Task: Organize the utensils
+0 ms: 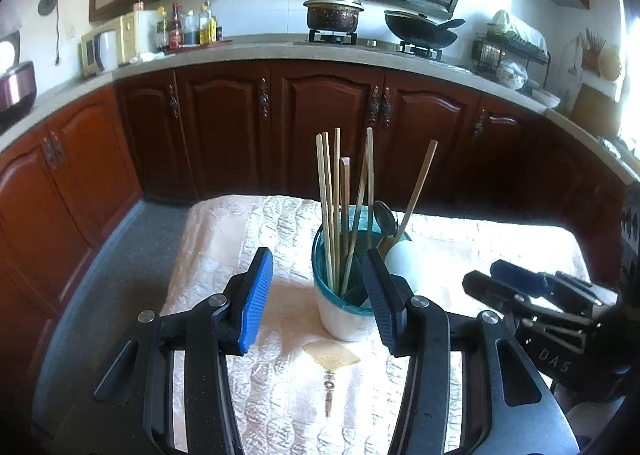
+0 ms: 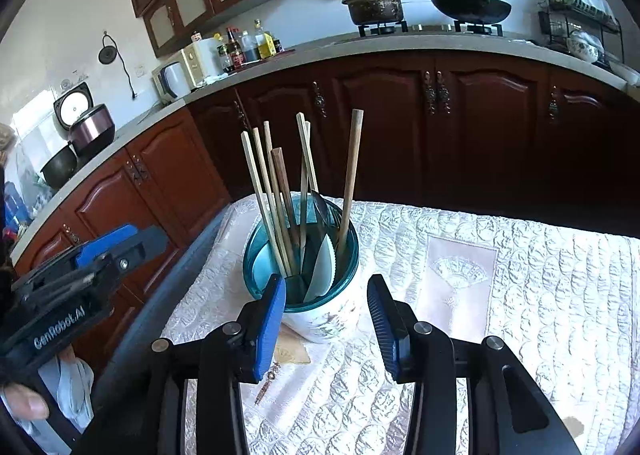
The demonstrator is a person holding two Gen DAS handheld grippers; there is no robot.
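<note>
A round white cup (image 2: 320,319) with a glossy teal rim stands on the quilted, crinkly tablecloth (image 2: 520,295), packed with thin wooden chopsticks (image 2: 276,191) and a serrated knife (image 2: 322,267). The left gripper (image 1: 320,303) and right gripper (image 2: 326,319) tilt downward just before the cup, jaws parted, gripping nothing. Bare cloth spreads right of the cup.

"GenRobot.AI" on left hand-held gripper (image 2: 120,251); "DAS" on right hand-held gripper (image 1: 486,275).
</note>
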